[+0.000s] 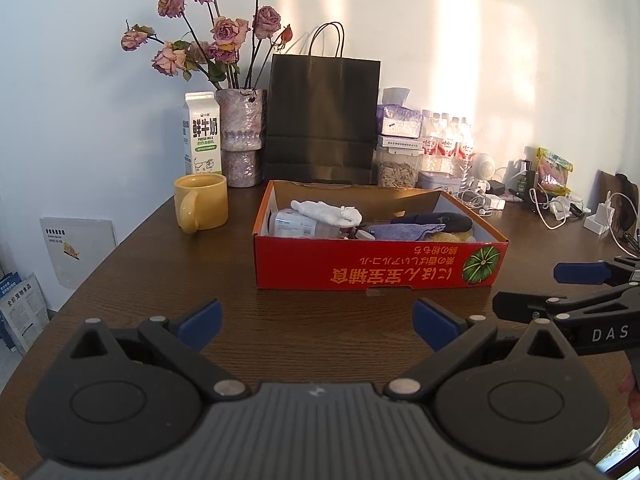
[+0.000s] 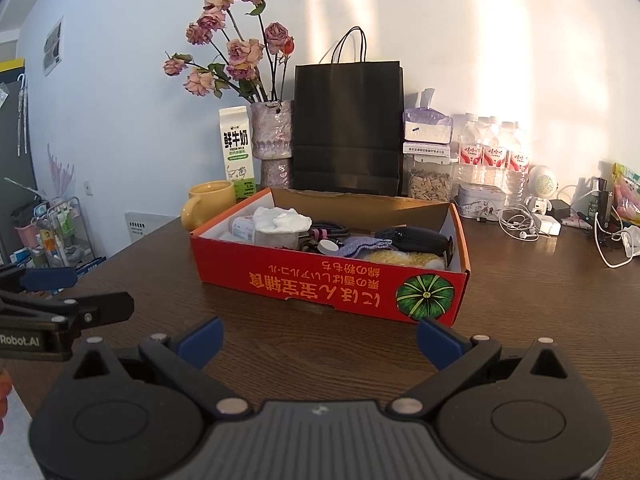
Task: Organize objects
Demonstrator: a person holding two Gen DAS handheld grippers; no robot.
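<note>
1. We have the red cardboard box [image 1: 376, 268] straight ahead of both grippers on the brown desk [image 1: 160, 272], its long side running left to right across our view and its printed front wall facing us.
2. Our left gripper [image 1: 316, 322] hovers low over the desk with its fingers spread wide and nothing between them; our right gripper [image 2: 318, 330] is just as released and empty. Both sit short of the box, a strip of bare desk between.
3. From the right wrist view the box's right front corner lies close to the right finger, so we judge the right arm slightly nearer.
4. Inside the box lie a white sock [image 2: 282, 218] on a bottle [image 1: 296, 222] at the left, a lilac cloth [image 2: 366, 246] and a dark pouch [image 2: 416, 238] toward the right, tangled close together.
5. The front wall stands between our fingers and the contents, so any reach must probably go over it.
6. A yellow mug [image 1: 202, 202] stands just left of the box; a milk carton [image 1: 203, 134], vase [image 1: 241, 140] and black paper bag [image 1: 324, 116] crowd behind it.
</note>
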